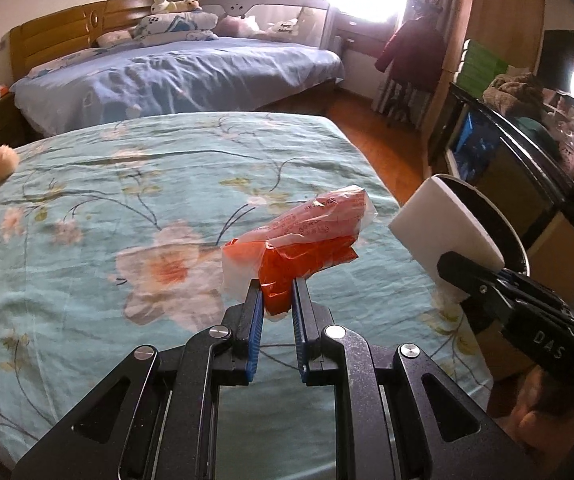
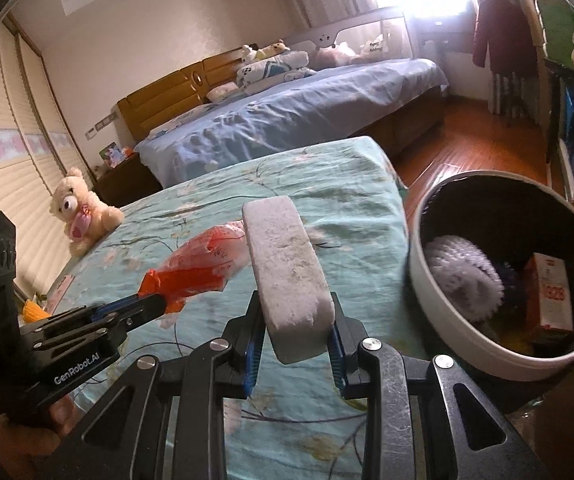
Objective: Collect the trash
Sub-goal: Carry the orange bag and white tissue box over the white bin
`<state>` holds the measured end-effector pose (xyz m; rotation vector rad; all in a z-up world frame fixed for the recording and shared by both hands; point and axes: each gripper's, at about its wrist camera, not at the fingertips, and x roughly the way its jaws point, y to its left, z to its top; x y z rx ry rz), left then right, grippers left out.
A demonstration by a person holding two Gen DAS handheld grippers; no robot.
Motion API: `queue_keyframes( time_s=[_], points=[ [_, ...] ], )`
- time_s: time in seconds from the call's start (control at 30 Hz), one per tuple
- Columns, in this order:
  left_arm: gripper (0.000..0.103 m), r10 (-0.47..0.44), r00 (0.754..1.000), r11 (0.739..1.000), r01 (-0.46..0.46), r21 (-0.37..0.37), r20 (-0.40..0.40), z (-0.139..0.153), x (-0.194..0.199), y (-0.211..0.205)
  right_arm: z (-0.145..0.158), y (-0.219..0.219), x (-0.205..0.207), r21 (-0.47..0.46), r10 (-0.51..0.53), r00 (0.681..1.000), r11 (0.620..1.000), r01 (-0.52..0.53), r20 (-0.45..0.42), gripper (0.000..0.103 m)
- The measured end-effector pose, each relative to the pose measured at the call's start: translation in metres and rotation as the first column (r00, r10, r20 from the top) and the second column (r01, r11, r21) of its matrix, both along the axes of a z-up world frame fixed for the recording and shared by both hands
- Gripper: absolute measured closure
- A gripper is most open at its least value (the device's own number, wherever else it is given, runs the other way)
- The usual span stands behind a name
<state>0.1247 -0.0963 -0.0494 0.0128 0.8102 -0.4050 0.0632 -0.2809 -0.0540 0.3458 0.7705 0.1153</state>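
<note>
The left tongs are clenched on an orange-and-clear plastic wrapper, pinching its crumpled orange end between the 2 blue pads while the rest of the wrapper sticks out forward and to the right, off the floral bedspread below. In the right wrist view the same wrapper hangs from those tongs just left of the foam block.

The right tongs are grasping a white foam block, which stands on edge between the 2 fingers and reaches forward past the tips. From the left wrist view the block is to the right of the wrapper and apart from it.

To the right of the right tongs, beside the bed's edge, stands a round white bin with a dark inside. It holds a white ribbed piece, an orange carton and some darker scraps that are too dim to name.

Ahead and left of both tongs a cream teddy bear sits on the bedspread.
</note>
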Motion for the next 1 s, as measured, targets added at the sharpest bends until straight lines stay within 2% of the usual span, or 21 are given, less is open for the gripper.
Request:
queue_keyframes(
  time_s=[0.53, 1.0],
  points=[
    [0.09, -0.035, 0.999, 0.999, 0.035, -0.005, 0.005, 0.005, -0.009, -0.011, 0.007, -0.014, -0.014, -0.018, -0.042, 0.999, 0.999, 0.042, 0.006, 0.074],
    [0.09, -0.102, 0.995, 0.995, 0.102, -0.006, 0.017, 0.013, -0.016, -0.039, 0.013, -0.034, -0.024, -0.026, -0.085, 0.996, 0.996, 0.086, 0.01, 0.074]
  ],
)
